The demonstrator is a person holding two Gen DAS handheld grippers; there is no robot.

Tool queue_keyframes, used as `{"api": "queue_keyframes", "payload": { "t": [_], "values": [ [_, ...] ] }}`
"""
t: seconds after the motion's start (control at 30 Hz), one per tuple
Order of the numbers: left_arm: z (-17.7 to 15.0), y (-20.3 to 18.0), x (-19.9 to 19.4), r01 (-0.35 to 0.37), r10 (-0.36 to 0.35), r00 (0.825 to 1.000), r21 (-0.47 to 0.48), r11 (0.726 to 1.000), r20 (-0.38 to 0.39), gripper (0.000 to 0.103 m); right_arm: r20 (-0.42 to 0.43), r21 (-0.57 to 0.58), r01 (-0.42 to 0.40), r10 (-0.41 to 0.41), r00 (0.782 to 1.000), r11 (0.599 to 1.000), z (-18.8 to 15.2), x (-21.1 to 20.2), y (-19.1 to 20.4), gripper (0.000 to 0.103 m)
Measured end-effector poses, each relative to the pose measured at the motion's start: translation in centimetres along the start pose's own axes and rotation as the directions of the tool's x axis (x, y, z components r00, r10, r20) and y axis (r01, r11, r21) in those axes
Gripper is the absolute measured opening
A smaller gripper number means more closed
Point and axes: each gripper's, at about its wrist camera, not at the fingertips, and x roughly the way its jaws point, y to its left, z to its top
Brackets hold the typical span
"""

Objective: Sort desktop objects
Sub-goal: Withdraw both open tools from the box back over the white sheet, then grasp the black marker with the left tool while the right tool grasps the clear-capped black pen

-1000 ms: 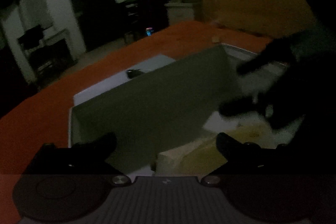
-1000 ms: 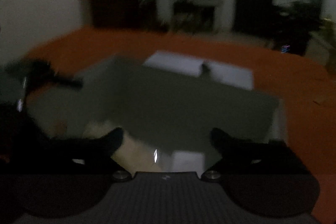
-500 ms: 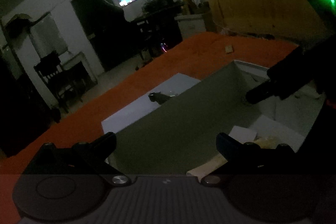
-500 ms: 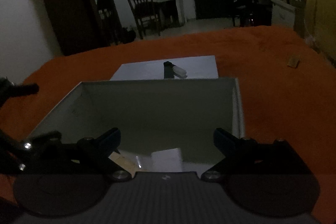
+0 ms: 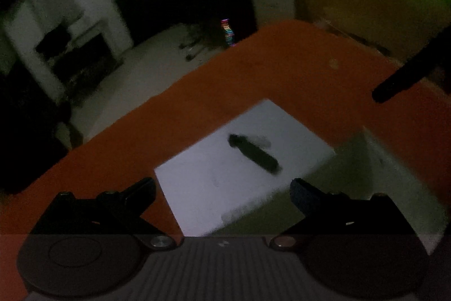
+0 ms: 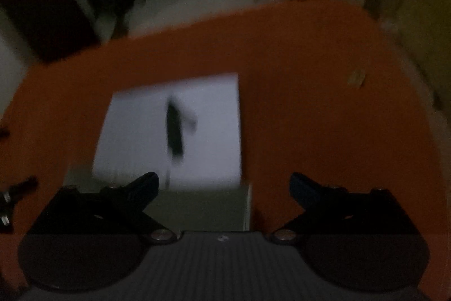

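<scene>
I see both pictures dark and blurred, so small details are lost

In the left wrist view my left gripper (image 5: 222,188) sits at the bottom of the frame with its two black fingers spread wide, and nothing is between them. It is above the near edge of the flat white rectangular sheet (image 5: 214,182), which lies on the orange table cloth (image 5: 282,75). On the sheet, a little right of centre, lies the dark elongated pen-like object (image 5: 253,153), slanted from upper left to lower right. At the lower right of this frame is a part of the grey-green open box (image 5: 360,174), its wall touching the sheet's corner. At the right edge a black finger of the other gripper (image 5: 406,75) points down to the left over the cloth, well apart from the sheet.

In the right wrist view my right gripper (image 6: 224,182) is also spread wide and empty, at the bottom of the frame. Between its fingers I see the top edge of the box (image 6: 197,208), and just beyond it the white sheet (image 6: 135,131) in the centre left, with the dark object (image 6: 173,129) standing almost vertical in the picture. A small pale scrap (image 6: 355,78) lies on the cloth (image 6: 310,117) at the upper right. Its kind I cannot tell
</scene>
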Motion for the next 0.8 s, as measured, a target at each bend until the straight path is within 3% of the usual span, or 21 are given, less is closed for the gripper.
{"api": "queue_keyframes", "payload": {
  "t": [0.1, 0.17, 0.23, 0.37, 0.5, 0.57, 0.63, 0.67, 0.8],
  "values": [
    [2.3, 1.4, 3.1, -0.01, 0.003, 0.999, -0.14, 0.99, -0.05, 0.103, 0.028, 0.036, -0.033, 0.032, 0.999, 0.999, 3.5, 0.9, -0.2, 0.103],
    [3.3, 2.0, 5.5, -0.032, 0.02, 0.997, -0.184, 0.982, -0.068, 0.103, 0.022, 0.031, 0.002, -0.003, 1.0, 1.0, 5.5, 2.5, 0.2, 0.103],
    [4.2, 2.2, 8.0, -0.065, 0.054, 0.997, -0.208, 0.976, -0.058, 0.103, 0.04, -0.031, -0.002, 0.003, 0.999, 1.0, 6.8, 4.6, 0.9, 0.103],
    [4.9, 2.7, 13.2, -0.03, 0.02, 0.999, -0.257, 0.966, -0.043, 0.102, 0.059, -0.172, -0.002, 0.012, 0.998, 0.985, 8.7, 9.1, 2.5, 0.102],
    [4.0, 3.5, 18.1, -0.029, -0.031, 0.991, -0.438, 0.899, -0.128, 0.102, 0.032, -0.357, 0.015, -0.003, 0.999, 0.934, 9.0, 14.5, 4.5, 0.102],
    [3.7, 2.6, 19.9, -0.035, -0.036, 0.985, -0.395, 0.918, -0.171, 0.099, 0.034, -0.43, 0.026, -0.013, 0.999, 0.902, 7.5, 17.4, 5.8, 0.101],
    [3.4, 1.6, 21.5, -0.092, 0.031, 0.978, -0.294, 0.951, -0.205, 0.1, 0.023, -0.46, 0.005, 0.007, 1.0, 0.888, 6.8, 19.1, 6.3, 0.101],
    [3.2, 1.5, 22.2, -0.086, 0.026, 0.976, -0.273, 0.958, -0.214, 0.101, 0.022, -0.461, -0.002, 0.014, 1.0, 0.888, 6.7, 19.8, 6.4, 0.101],
    [2.6, 1.9, 24.1, 0.007, -0.082, 0.972, -0.322, 0.947, -0.22, 0.101, 0.032, -0.482, -0.021, 0.041, 0.999, 0.876, 6.0, 21.5, 5.9, 0.1]
  ]
}}
